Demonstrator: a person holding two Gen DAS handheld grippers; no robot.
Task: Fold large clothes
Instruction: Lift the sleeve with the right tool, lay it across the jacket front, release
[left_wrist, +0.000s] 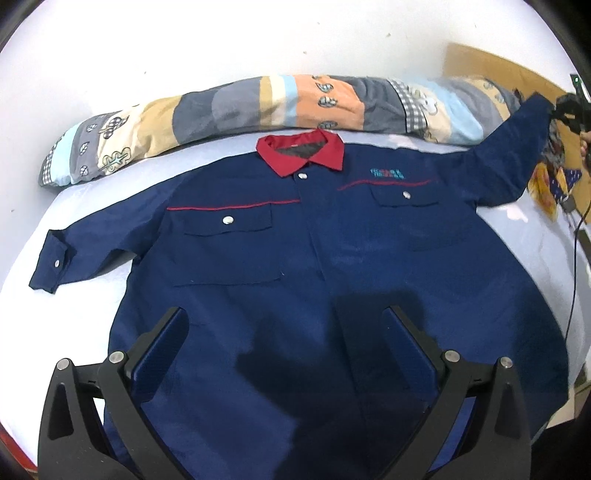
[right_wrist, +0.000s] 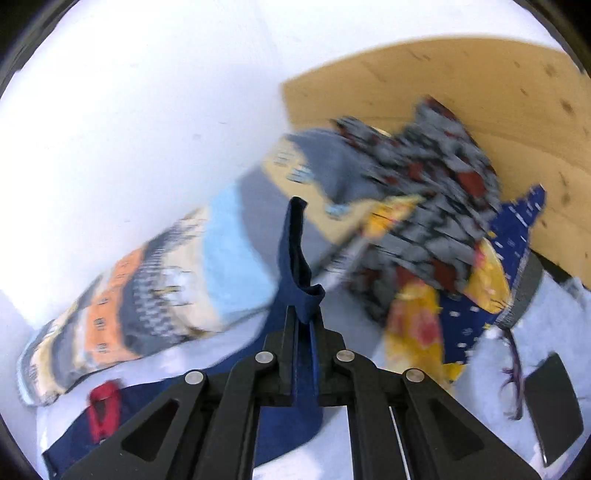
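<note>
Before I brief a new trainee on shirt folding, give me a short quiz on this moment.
1. True or false: the right gripper is shut on a sleeve.
2. The collar is which colour? A red, B white, C yellow.
3. Fill in: the left gripper hangs ____ over the shirt.

Key: 1 true; 2 A; 3 open.

White wall (left_wrist: 221, 37) across top of frame, wooden headboard (left_wrist: 491, 70) upper right, patchwork pillow (left_wrist: 240, 107) along it, white bedsheet (left_wrist: 92, 206) below.
</note>
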